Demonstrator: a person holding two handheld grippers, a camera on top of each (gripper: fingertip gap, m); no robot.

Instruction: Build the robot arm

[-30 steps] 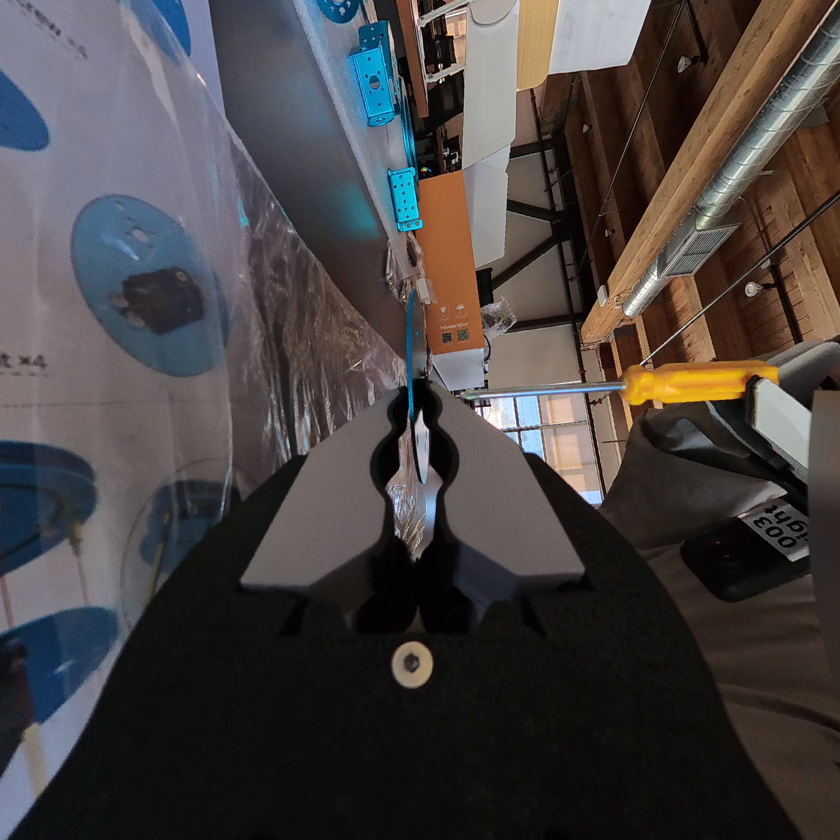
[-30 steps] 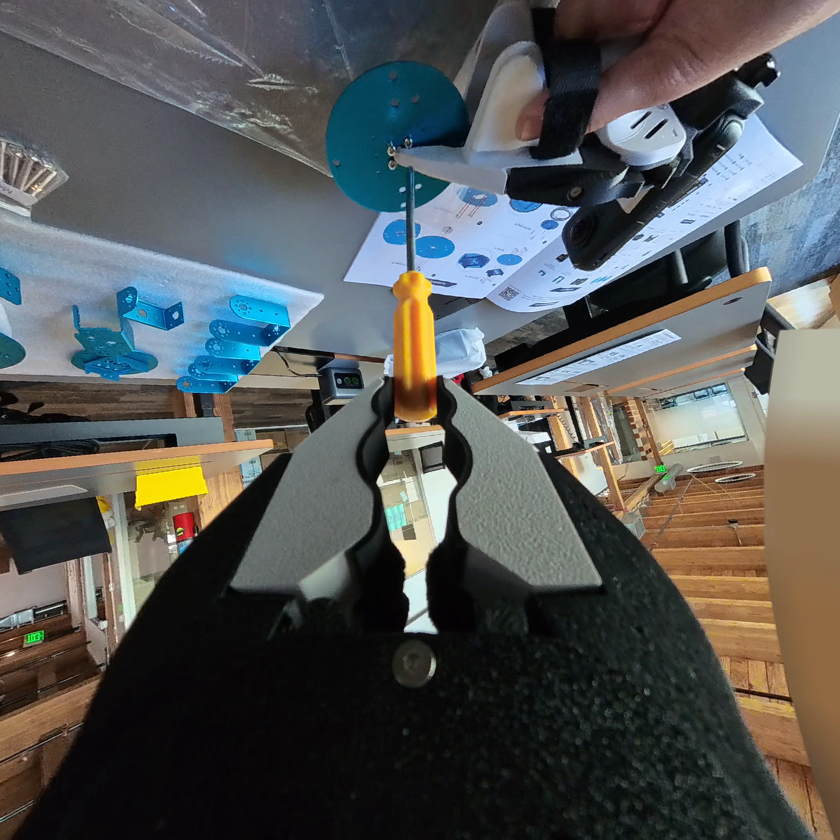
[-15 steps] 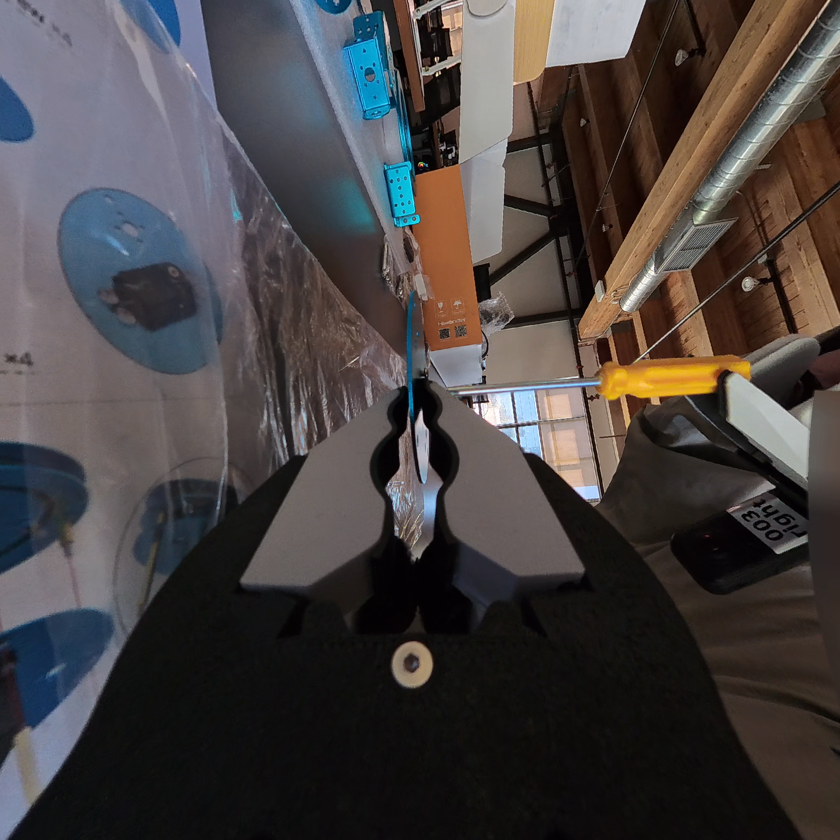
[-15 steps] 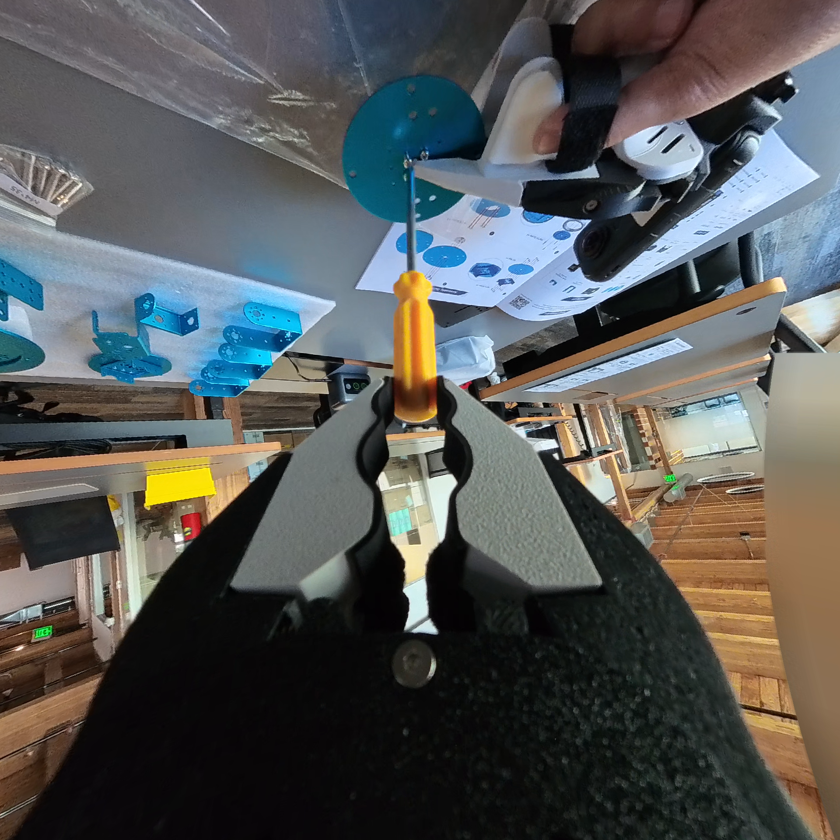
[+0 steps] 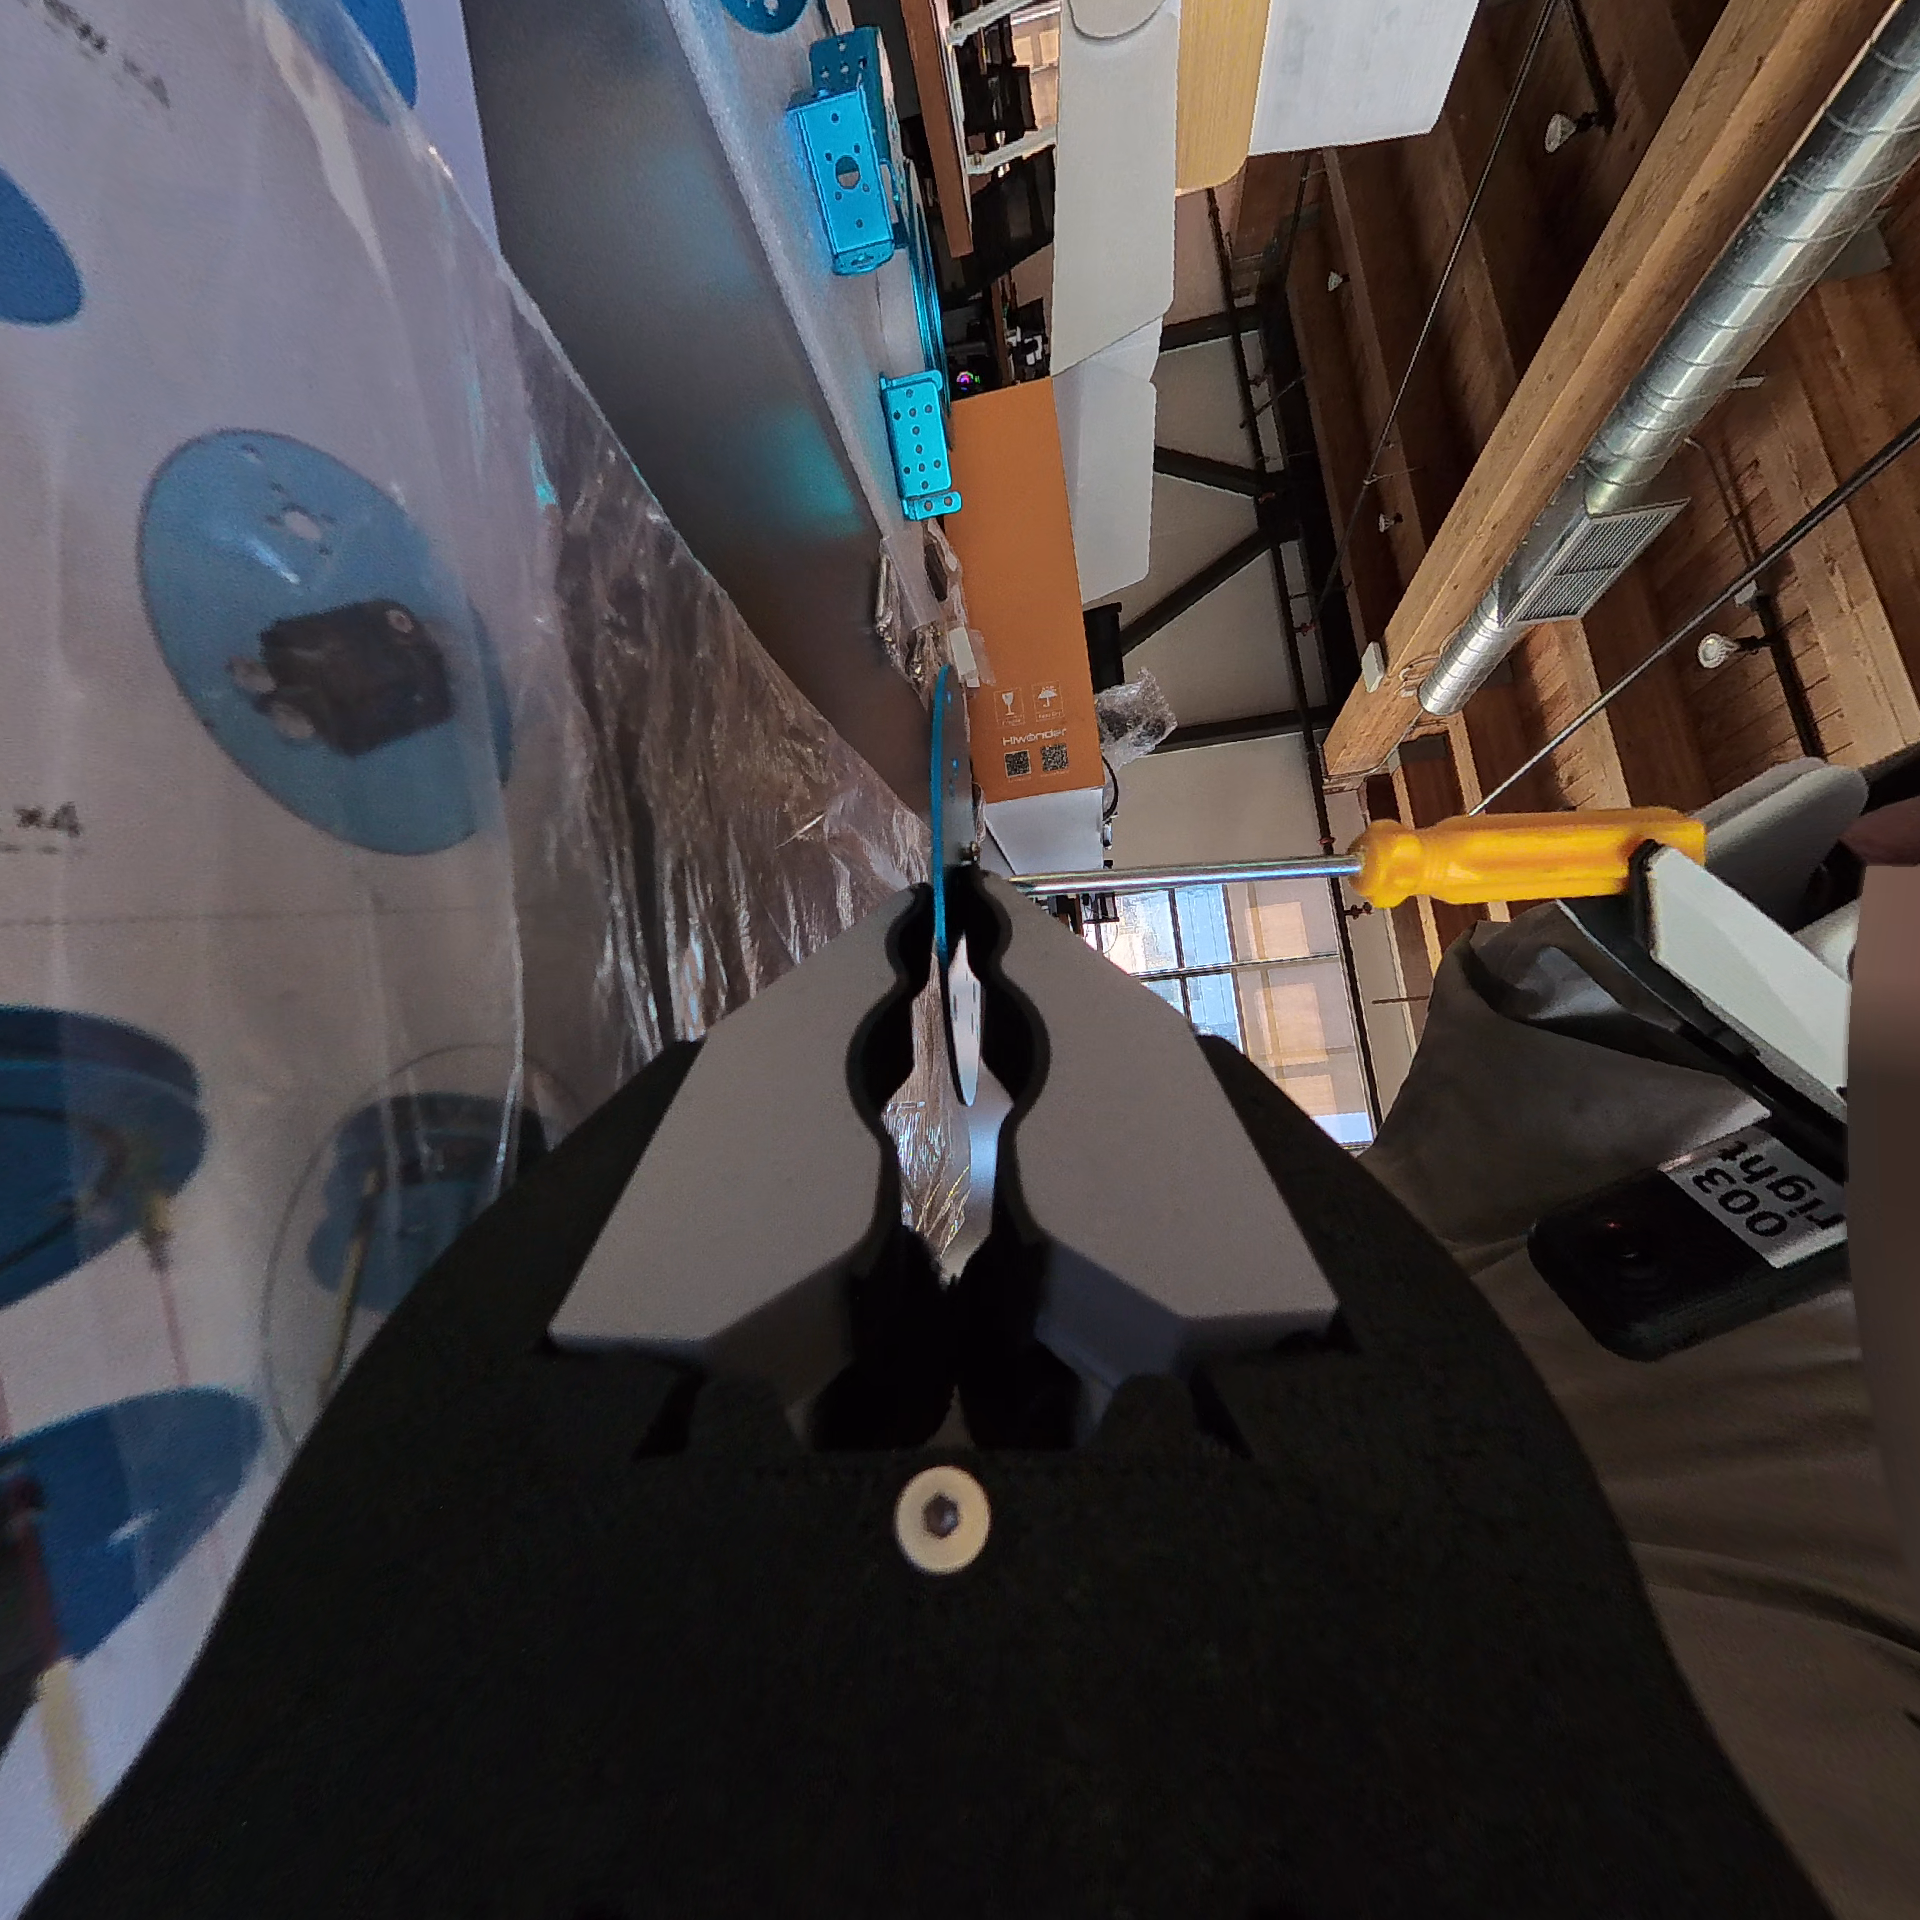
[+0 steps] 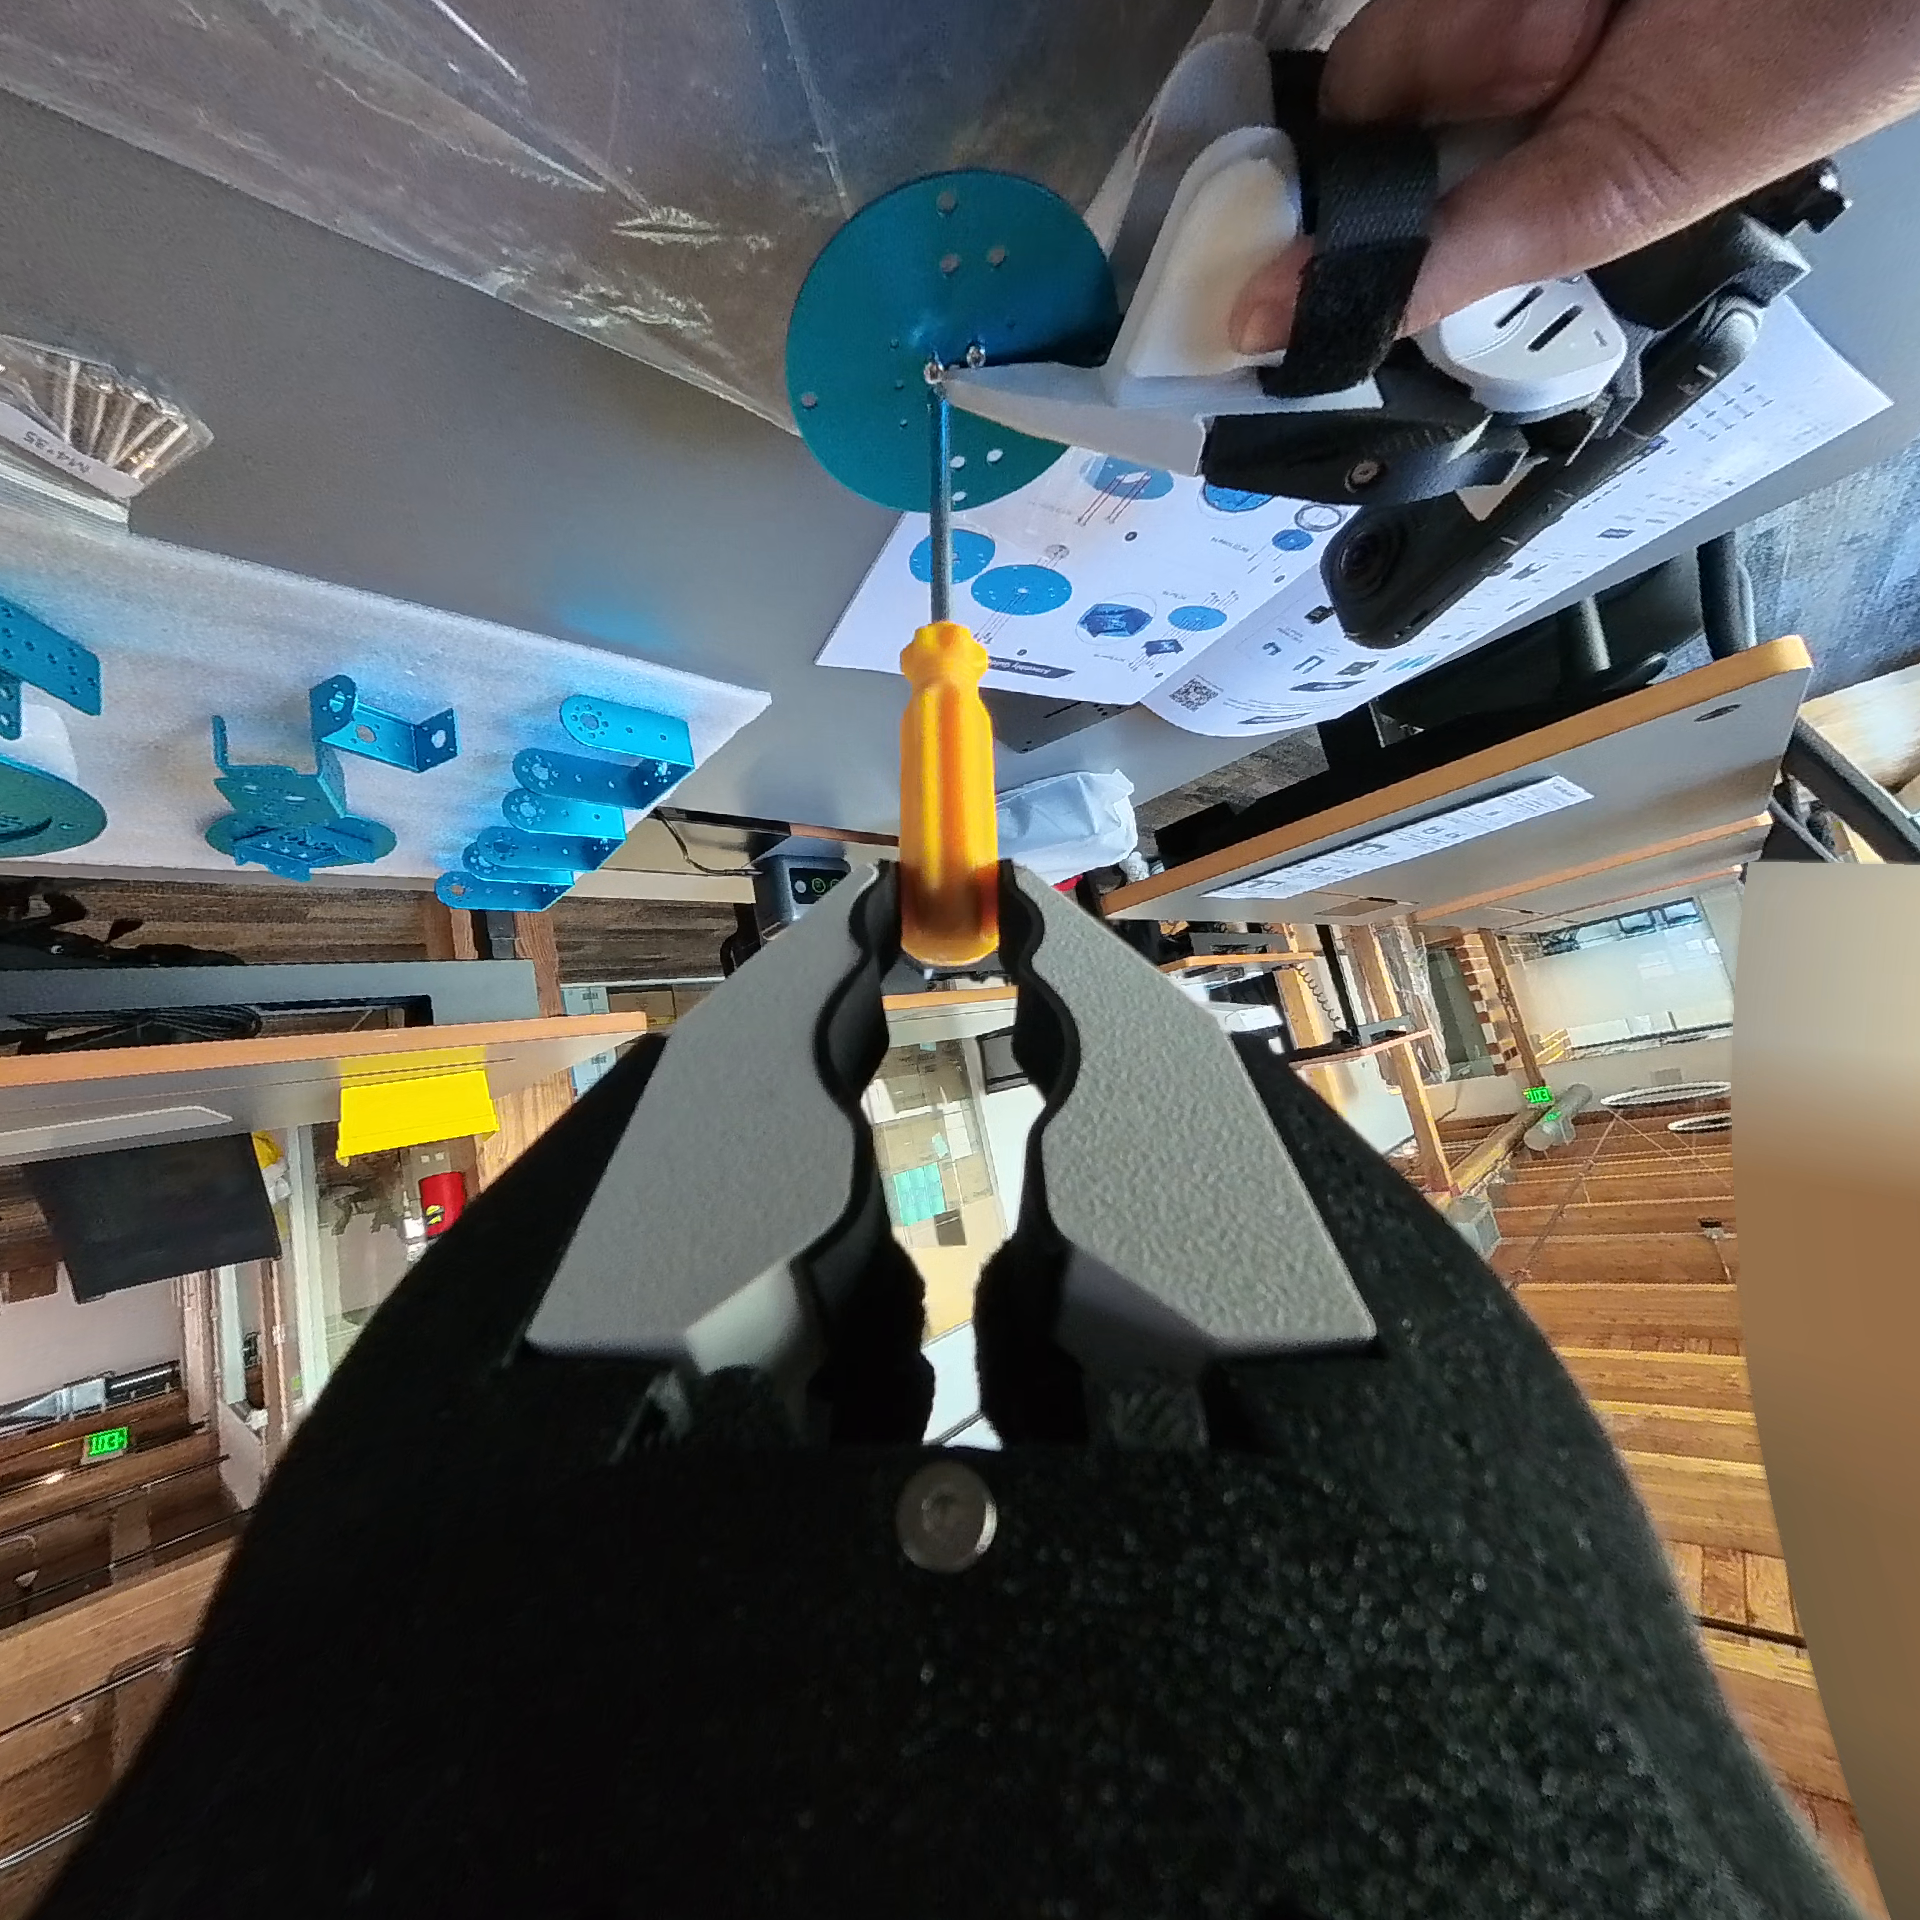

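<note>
My left gripper [image 5: 958, 894] is clamped edge-on around a thin blue disc [image 5: 943, 790], its rim poking out just past the fingertips and the rest running back between the fingers; from the right wrist view the same disc [image 6: 935, 312] shows its flat perforated face, with the left gripper [image 6: 961, 387] coming in from the right under a person's hand [image 6: 1558, 156]. My right gripper [image 6: 948, 894] is closed on the butt of an orange-handled screwdriver [image 6: 943, 790], most of the handle standing clear ahead of the fingertips. The bare shaft runs straight to the disc and its tip sits at a small screw [image 6: 935, 371] near the disc's middle, right beside the left fingertip. In the left wrist view the screwdriver [image 5: 1507, 857] comes in from the right, square to the disc's face, with open air along the shaft. Behind the disc lie crinkled clear plastic [image 6: 468, 135] and the grey tabletop [image 6: 416, 436]; I cannot tell whether the disc's far rim touches them. A printed instruction sheet [image 6: 1299, 603] lies near the disc, and blue metal brackets [image 6: 561, 800] sit on white foam [image 6: 260, 634] well apart from both tools
</note>
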